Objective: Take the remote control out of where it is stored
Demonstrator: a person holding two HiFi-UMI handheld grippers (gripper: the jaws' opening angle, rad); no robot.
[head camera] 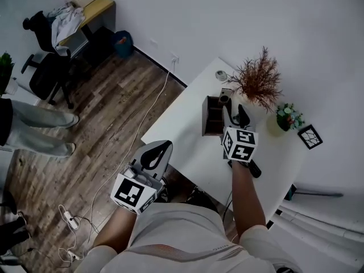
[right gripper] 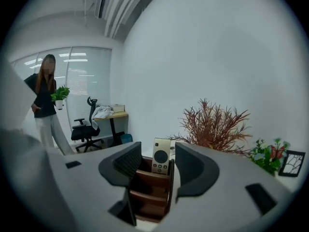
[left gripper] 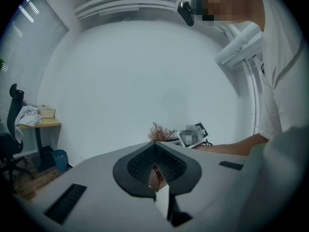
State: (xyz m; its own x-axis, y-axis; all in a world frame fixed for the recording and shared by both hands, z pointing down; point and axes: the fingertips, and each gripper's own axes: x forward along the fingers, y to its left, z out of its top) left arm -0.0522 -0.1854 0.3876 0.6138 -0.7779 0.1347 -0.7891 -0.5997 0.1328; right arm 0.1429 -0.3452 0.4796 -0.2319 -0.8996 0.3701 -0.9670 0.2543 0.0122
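Gaping wide, the right gripper point(right gripper: 158, 164) flanks the remote control point(right gripper: 161, 154), ungripped.

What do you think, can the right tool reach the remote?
Probably yes: the right tool is open, the remote stands upright in the wooden holder straight ahead, top exposed, nothing blocking.

Dried plant point(right gripper: 215, 124) crowds organizer point(right gripper: 149, 182) behind (top open, front clear).
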